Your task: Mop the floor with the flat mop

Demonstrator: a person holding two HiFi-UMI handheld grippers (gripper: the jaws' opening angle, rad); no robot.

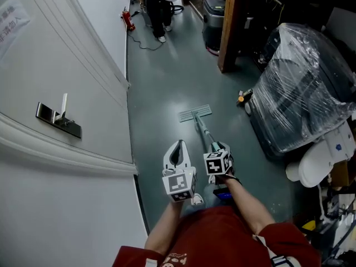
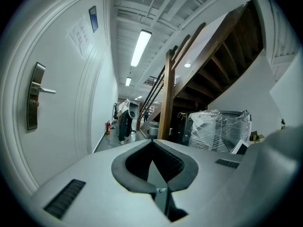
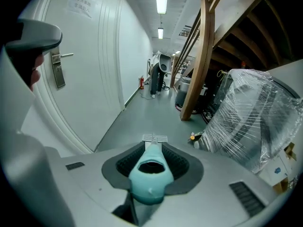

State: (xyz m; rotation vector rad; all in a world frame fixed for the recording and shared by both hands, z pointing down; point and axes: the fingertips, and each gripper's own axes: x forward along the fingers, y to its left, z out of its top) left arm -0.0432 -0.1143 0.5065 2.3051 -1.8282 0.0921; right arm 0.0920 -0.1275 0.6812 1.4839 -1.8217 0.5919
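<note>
The flat mop's pale head (image 1: 195,113) lies flat on the grey-green floor (image 1: 167,82) ahead of me, and its thin handle (image 1: 203,129) slopes back toward me. My right gripper (image 1: 218,148) is shut on the mop handle. In the right gripper view the teal handle end (image 3: 150,181) sits between the dark pads of the right gripper (image 3: 152,148), with the mop head (image 3: 155,138) just beyond. My left gripper (image 1: 178,147) hangs beside it on the left, apart from the mop. In its own view the left gripper (image 2: 152,144) is shut on nothing.
A white door with a metal lever handle (image 1: 58,118) runs along the left. A wooden post (image 1: 228,26) and a plastic-wrapped bulky object (image 1: 303,88) crowd the right. A small orange item (image 1: 242,98) lies by the wrapped object. A person (image 1: 158,10) stands far down the corridor.
</note>
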